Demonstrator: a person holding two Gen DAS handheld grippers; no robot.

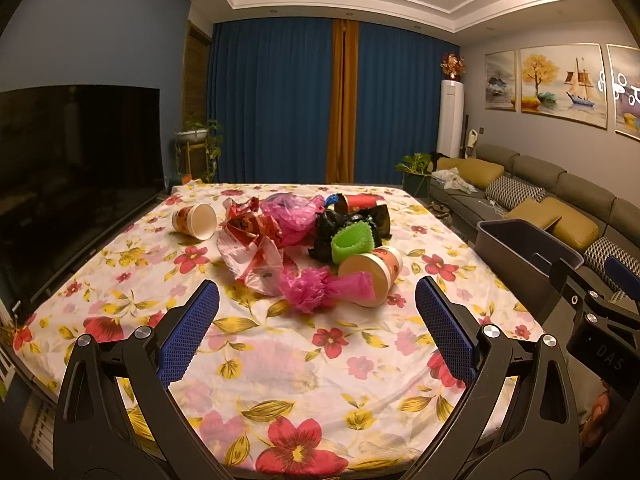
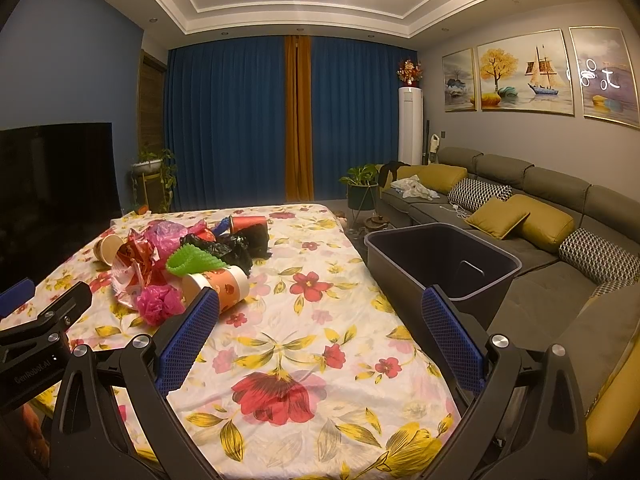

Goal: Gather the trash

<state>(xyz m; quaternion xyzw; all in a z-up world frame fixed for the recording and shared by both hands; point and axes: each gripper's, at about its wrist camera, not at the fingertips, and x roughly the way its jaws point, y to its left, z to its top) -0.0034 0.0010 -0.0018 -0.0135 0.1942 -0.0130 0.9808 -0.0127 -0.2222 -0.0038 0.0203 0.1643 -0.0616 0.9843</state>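
Both sets of tongs released, empty, low over near table [image 1: 280,368] edge: left tongs [image 1: 316,320], right tongs [image 2: 320,332]. Nearest trash: tipped paper cup [image 1: 370,274], long axis crosswise, dead ahead of left tongs, left-forward of right. Left nearer. Pink bag [image 1: 316,290] touching cup's left. Grey bin [image 2: 440,260] off cup's right.

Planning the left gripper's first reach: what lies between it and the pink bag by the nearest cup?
Only bare flowered tablecloth lies between the open left gripper and the pink bag, as the left wrist view shows.
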